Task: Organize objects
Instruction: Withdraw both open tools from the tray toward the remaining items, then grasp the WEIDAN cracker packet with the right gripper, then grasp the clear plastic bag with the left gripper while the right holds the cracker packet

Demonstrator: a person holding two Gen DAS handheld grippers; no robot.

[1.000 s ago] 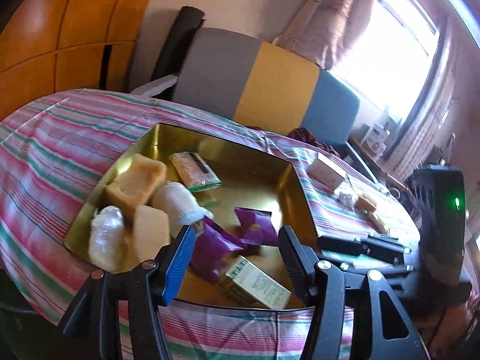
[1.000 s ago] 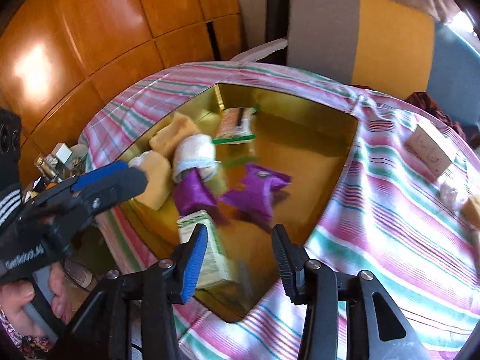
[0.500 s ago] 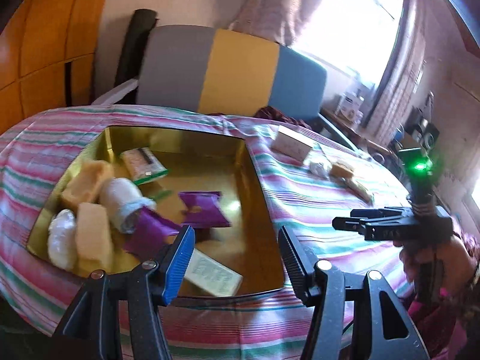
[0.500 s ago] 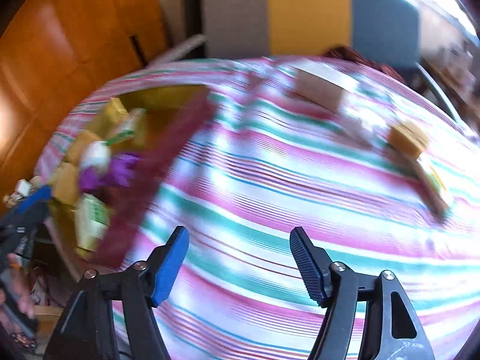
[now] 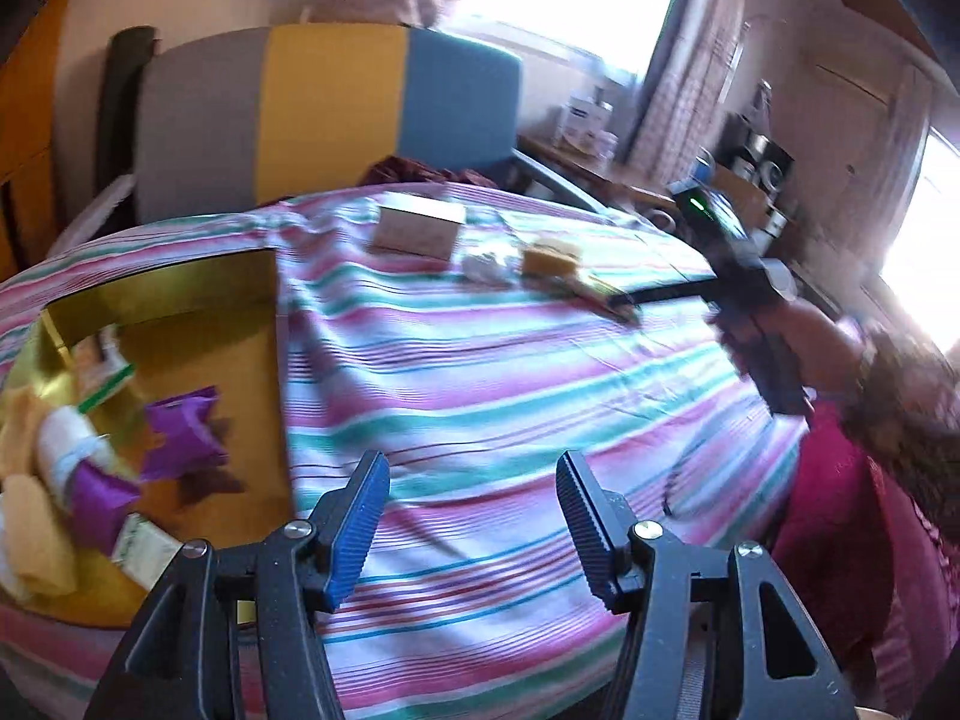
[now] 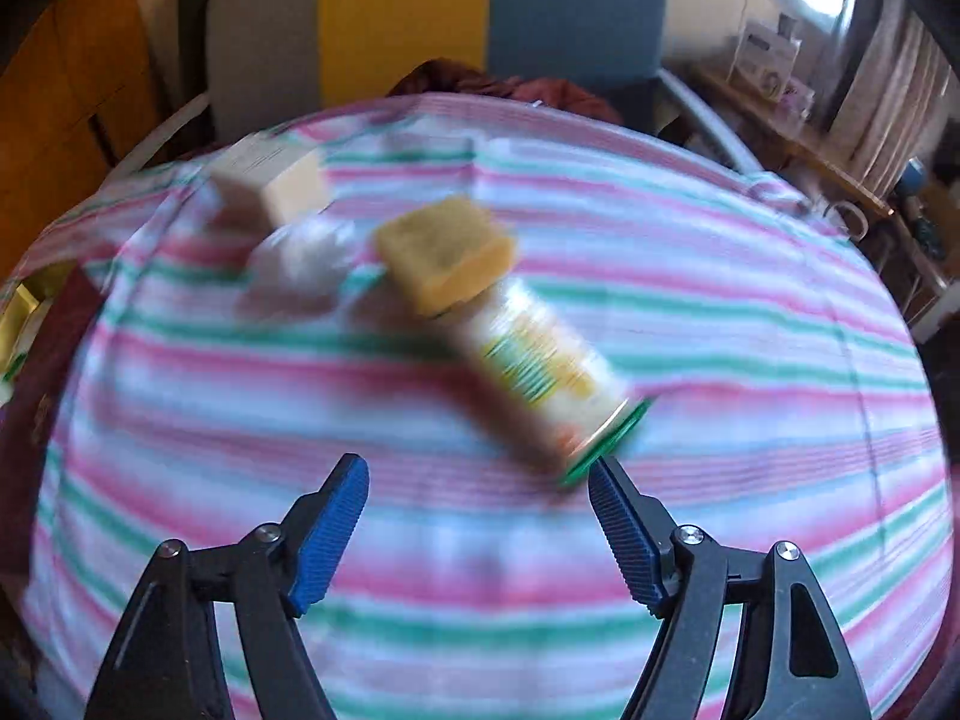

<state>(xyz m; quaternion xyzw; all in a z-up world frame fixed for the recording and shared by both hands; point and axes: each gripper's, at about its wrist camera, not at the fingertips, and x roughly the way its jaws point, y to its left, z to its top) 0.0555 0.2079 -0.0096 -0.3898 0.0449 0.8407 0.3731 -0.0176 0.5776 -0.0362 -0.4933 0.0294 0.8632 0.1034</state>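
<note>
A gold tray at the left holds purple packets, yellow blocks, a white wrapped roll and a green-and-white box. On the striped cloth lie a cream box, a white wrapped lump, a yellow sponge block and a long green-edged packet. My left gripper is open and empty over the cloth, right of the tray. My right gripper is open and empty, just short of the long packet; it also shows in the left wrist view.
The striped cloth covers a round table. A grey, yellow and blue chair stands behind it. A cluttered side shelf and bright windows are at the right. A dark red cloth lies on the chair seat.
Both grippers have swung right, away from the tray. The right gripper now faces the loose objects on the cloth, closer to the long packet. Both stay open and empty.
</note>
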